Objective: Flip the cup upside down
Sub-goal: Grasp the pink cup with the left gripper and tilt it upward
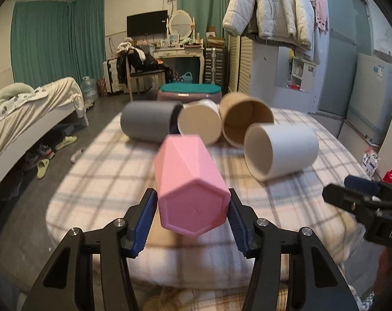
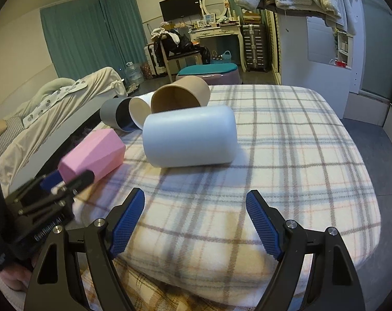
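Presently the left gripper (image 1: 192, 217) is holding the pink cup (image 1: 189, 181), a faceted one, by its closed hexagonal base, the blue fingers (image 1: 144, 225) pressing flat against opposite sides near that end. The cup is lying roughly horizontal, base toward the holder and mouth pointing away, and from the right wrist view it appears to be raised a little off the blanket (image 2: 286, 155), though the blur there is making contact hard to rule out. Gripping at the base is leaving the mouth free, which I judge suits a turn that sets the rim down on the cloth.

The right gripper (image 2: 196, 223) is hovering low over the near part of the plaid blanket with its fingers spread wide and nothing between them. It is standing beside the work, probably kept ready to steady or take a cup.

Four more cups are lying on their sides farther along the bed: a white cup (image 2: 190, 140) nearest, then a brown cup (image 2: 183, 93), a cream cup (image 1: 198, 123) and a grey cup (image 1: 148, 120) bunched together and touching. All are toppled, so none is yet standing mouth down.

Risk noted: the surface is soft padded bedding, so an inverted cup may rock or tip if released before its rim is seated evenly. The flip itself is not yet completed.
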Tool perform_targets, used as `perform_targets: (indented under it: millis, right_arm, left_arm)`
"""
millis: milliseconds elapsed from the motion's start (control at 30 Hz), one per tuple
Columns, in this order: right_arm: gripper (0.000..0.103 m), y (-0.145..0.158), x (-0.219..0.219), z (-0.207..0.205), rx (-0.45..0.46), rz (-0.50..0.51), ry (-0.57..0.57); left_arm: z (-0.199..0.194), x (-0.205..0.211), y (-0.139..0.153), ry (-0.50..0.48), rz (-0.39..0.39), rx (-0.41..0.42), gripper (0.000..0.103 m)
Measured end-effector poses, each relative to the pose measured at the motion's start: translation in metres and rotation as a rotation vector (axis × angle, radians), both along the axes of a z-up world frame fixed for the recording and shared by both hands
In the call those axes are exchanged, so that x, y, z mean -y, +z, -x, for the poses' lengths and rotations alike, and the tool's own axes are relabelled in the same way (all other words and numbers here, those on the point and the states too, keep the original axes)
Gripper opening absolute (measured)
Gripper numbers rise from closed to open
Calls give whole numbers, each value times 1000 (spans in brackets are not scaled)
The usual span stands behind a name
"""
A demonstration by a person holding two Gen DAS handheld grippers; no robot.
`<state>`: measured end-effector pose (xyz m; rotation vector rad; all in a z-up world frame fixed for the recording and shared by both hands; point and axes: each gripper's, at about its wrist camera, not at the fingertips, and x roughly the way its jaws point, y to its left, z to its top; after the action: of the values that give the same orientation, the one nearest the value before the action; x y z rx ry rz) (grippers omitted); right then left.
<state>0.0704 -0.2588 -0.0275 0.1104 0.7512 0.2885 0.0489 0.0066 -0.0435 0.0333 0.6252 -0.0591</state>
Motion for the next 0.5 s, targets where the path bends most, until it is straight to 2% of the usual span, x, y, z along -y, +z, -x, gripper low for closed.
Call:
perform_targets:
  millis: [333, 500]
  right_arm:
    - [81, 17, -8, -16, 17, 13, -31]
    - [81, 20, -10, -26, 12, 21, -51]
  left_arm:
    - [-36, -12, 39, -59, -6, 58, 54]
    - [-54, -8, 48, -112, 17, -19, 54]
